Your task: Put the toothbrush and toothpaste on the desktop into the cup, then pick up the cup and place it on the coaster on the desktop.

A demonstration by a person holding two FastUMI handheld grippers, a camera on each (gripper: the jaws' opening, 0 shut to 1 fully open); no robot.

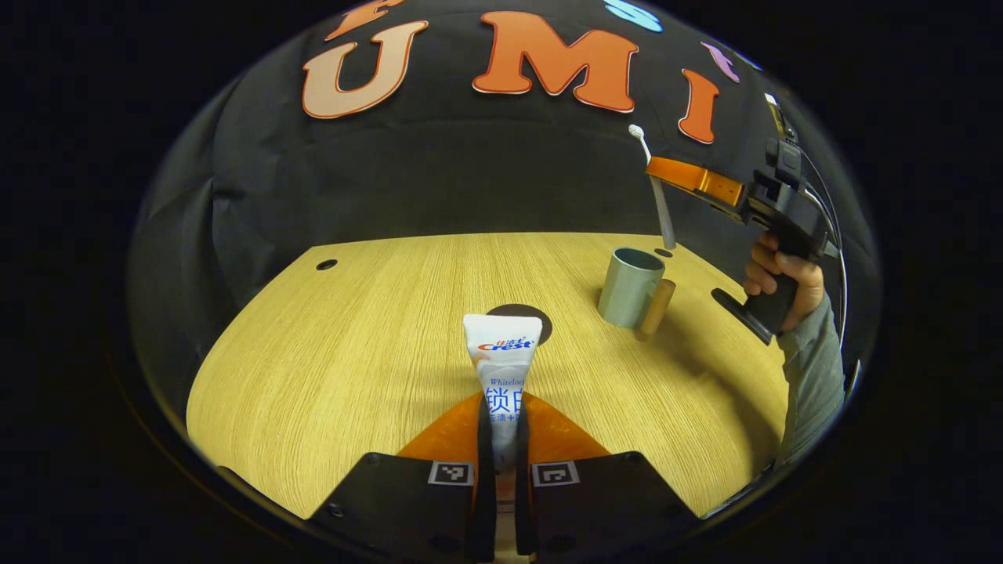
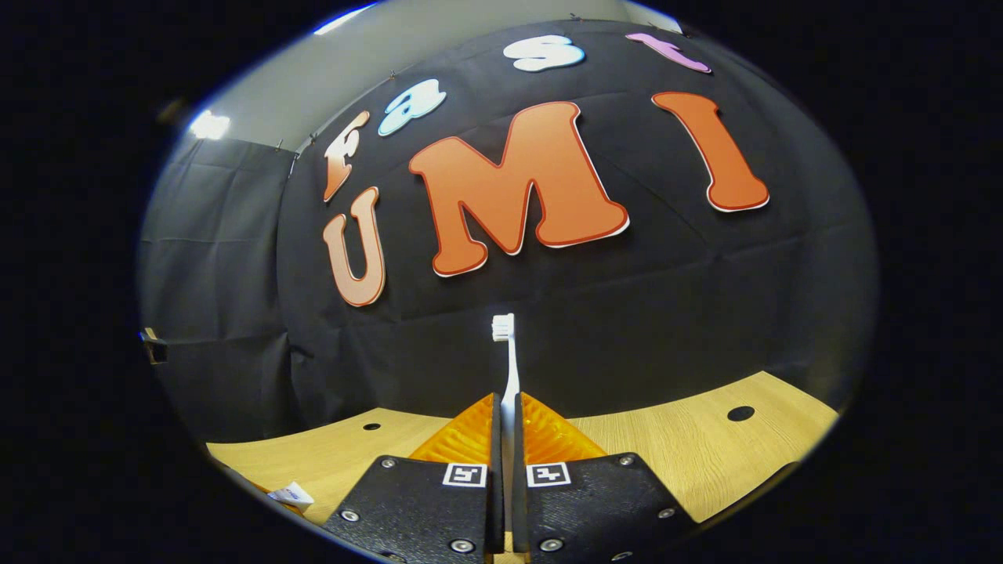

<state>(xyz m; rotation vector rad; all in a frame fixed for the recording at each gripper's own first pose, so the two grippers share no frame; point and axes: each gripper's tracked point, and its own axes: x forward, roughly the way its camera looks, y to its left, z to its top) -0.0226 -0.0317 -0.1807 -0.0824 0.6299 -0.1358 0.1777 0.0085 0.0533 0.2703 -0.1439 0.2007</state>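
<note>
Toothbrush (image 1: 657,192) is clamped in my right tongs (image 1: 693,178), both fingers tight on the handle, head up, tail hanging above the cup (image 1: 629,286). In the right gripper view the brush (image 2: 508,368) sticks straight out between the closed fingers with the head far from the grip.

Cup stands upright on the table (image 1: 353,352), right of centre, with what looks like a wooden handle on its side. Brush tip looks close over the rim's far edge, not centred over the mouth, as far as I can judge from the left gripper view.

Toothpaste (image 1: 501,368) is pinched in my left tongs (image 1: 501,439), fingers nearly shut on the lower part of the tube, crimped end pointing forward. Whether the tube touches the table I cannot tell. Just behind it lies the dark round coaster (image 1: 526,317), partly hidden by the tube.

Risks:
- Brush dropped off-centre hits the rim and bounces out, or tips the cup.
- Long brush leaning in a light cup could topple it.
- Tube is soft; a pinch this low may let it sag or slip.
- Both arms converge at the cup, so the tongs may collide.
- A hand (image 1: 776,286) holds the right rig close beside the cup and could knock it.
</note>
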